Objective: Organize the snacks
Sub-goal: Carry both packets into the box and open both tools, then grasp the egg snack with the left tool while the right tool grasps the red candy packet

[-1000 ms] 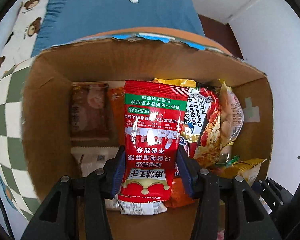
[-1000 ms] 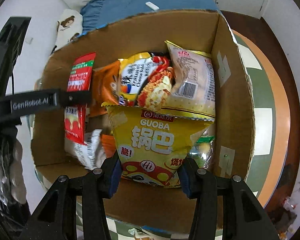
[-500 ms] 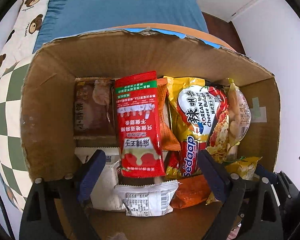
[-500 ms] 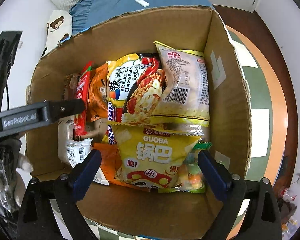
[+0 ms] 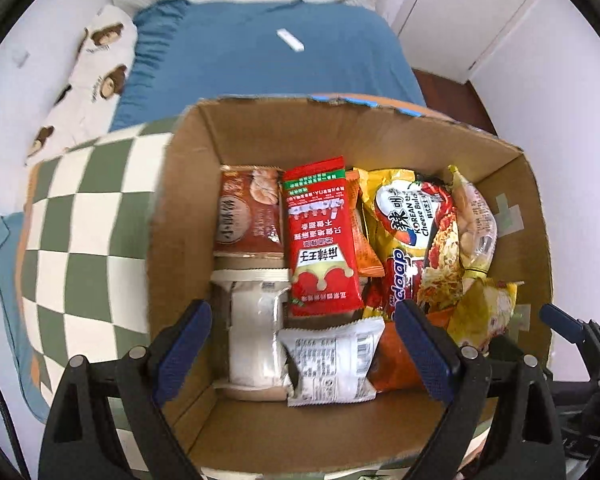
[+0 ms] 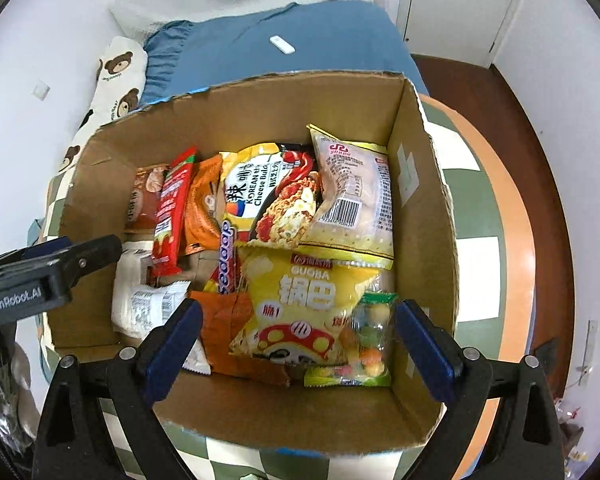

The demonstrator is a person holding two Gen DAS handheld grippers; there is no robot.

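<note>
A cardboard box (image 5: 188, 208) (image 6: 424, 216) holds several snack packs. A red packet (image 5: 320, 236) (image 6: 170, 212) stands among them, next to a brown pack (image 5: 248, 212) and a Korean noodle bag (image 5: 412, 220) (image 6: 268, 196). A yellow GUOBA bag (image 6: 304, 300) lies at the near right of the box, with a candy pack (image 6: 370, 336) beside it. My left gripper (image 5: 302, 340) is open and empty above the box's near edge. My right gripper (image 6: 296, 340) is open and empty above the near edge, over the yellow bag.
The box sits on a green-and-white checkered cloth (image 5: 80, 240) on a round table with an orange rim (image 6: 512, 220). A blue bed (image 5: 260, 64) with a bear-print pillow (image 5: 96, 80) lies behind. White walls and a door stand to the right.
Both grippers opened and let go: the left released the red packet, the right the yellow GUOBA bag. Both then pulled back and up from the box.
</note>
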